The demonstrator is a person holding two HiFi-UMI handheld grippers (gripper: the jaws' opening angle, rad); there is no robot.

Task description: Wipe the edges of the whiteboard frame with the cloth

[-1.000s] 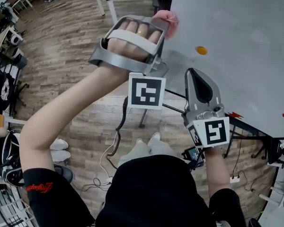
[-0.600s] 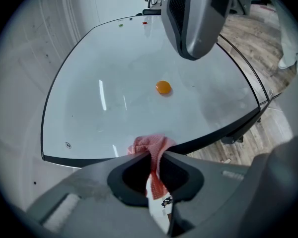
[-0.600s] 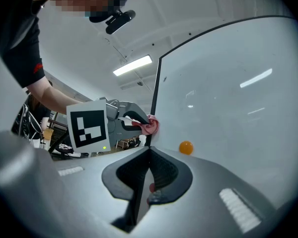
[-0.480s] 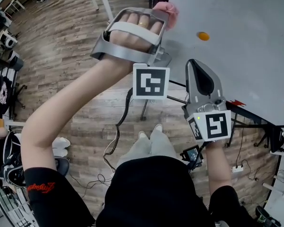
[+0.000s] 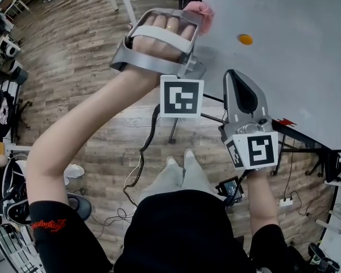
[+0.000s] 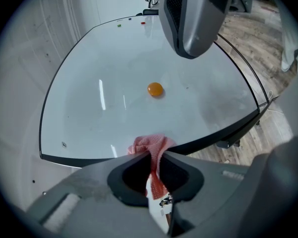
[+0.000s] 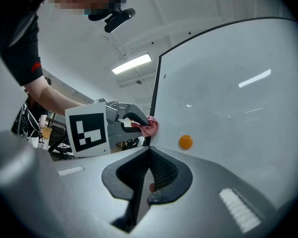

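Since the cloth (image 6: 149, 145) was clamped in the left gripper (image 6: 156, 156) at the lower centre of its view, it lay against the whiteboard frame (image 6: 213, 135) — apparently set to rub that dark edge. The right gripper (image 7: 149, 151), clenched on nothing, hung beside the board.

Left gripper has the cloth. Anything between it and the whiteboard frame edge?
Nothing visible. The left gripper is shut on the pink cloth, which sits right at the dark frame edge. The orange magnet lies out on the board face, away from that edge.
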